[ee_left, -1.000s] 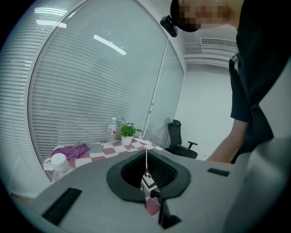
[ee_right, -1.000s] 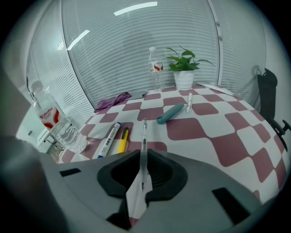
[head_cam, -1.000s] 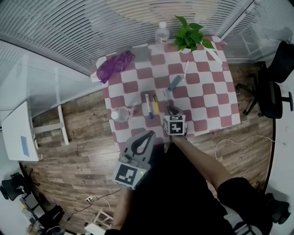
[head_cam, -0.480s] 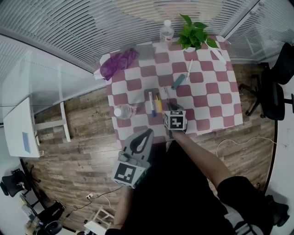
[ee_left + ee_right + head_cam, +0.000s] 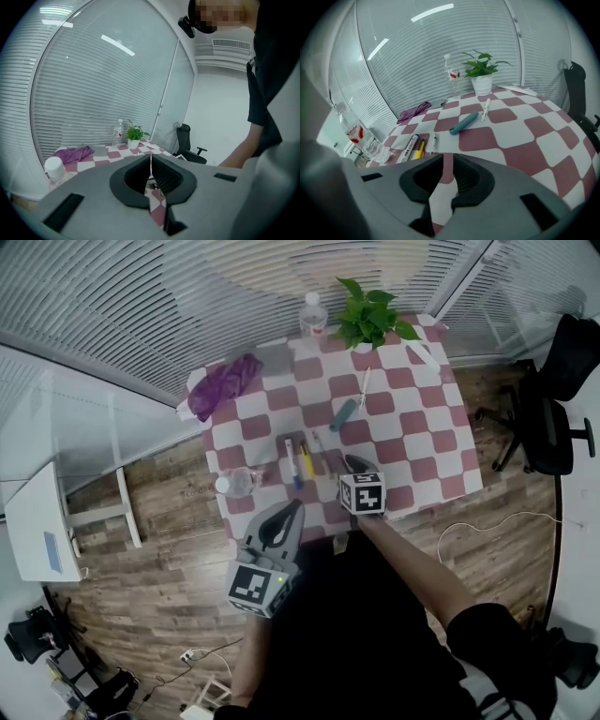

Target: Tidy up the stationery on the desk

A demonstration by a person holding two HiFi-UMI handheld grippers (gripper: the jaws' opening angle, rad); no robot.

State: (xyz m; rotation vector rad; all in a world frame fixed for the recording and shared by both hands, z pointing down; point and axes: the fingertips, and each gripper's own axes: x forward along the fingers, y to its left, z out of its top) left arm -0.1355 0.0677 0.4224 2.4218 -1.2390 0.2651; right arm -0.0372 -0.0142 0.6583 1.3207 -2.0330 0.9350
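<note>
Three pens lie side by side on the checked tablecloth (image 5: pixel 422 442): a white marker (image 5: pixel 292 461) (image 5: pixel 408 147), a yellow pen (image 5: pixel 307 460) (image 5: pixel 420 148) and a thin pen (image 5: pixel 322 443) (image 5: pixel 434 140). Farther back are a teal pen (image 5: pixel 343 413) (image 5: pixel 464 123) and a white pen (image 5: pixel 364 385) (image 5: pixel 486 108). My right gripper (image 5: pixel 354 464) (image 5: pixel 447 157) hovers over the near part of the table, right of the three pens. Its jaws have just been opening; they stand open and empty. My left gripper (image 5: pixel 292 508) (image 5: pixel 150 157) is shut and empty, off the table's near-left edge.
A potted plant (image 5: pixel 370 320) and an upright bottle (image 5: pixel 312 310) stand at the far edge. A purple cloth (image 5: pixel 223 382) lies at the far left, and a clear bottle (image 5: pixel 239 484) near the left edge. A black office chair (image 5: pixel 553 418) stands to the right.
The right gripper's jaws have parted a little and it has drawn slightly back from the pens. The head view has shifted. The left gripper has stayed put.
</note>
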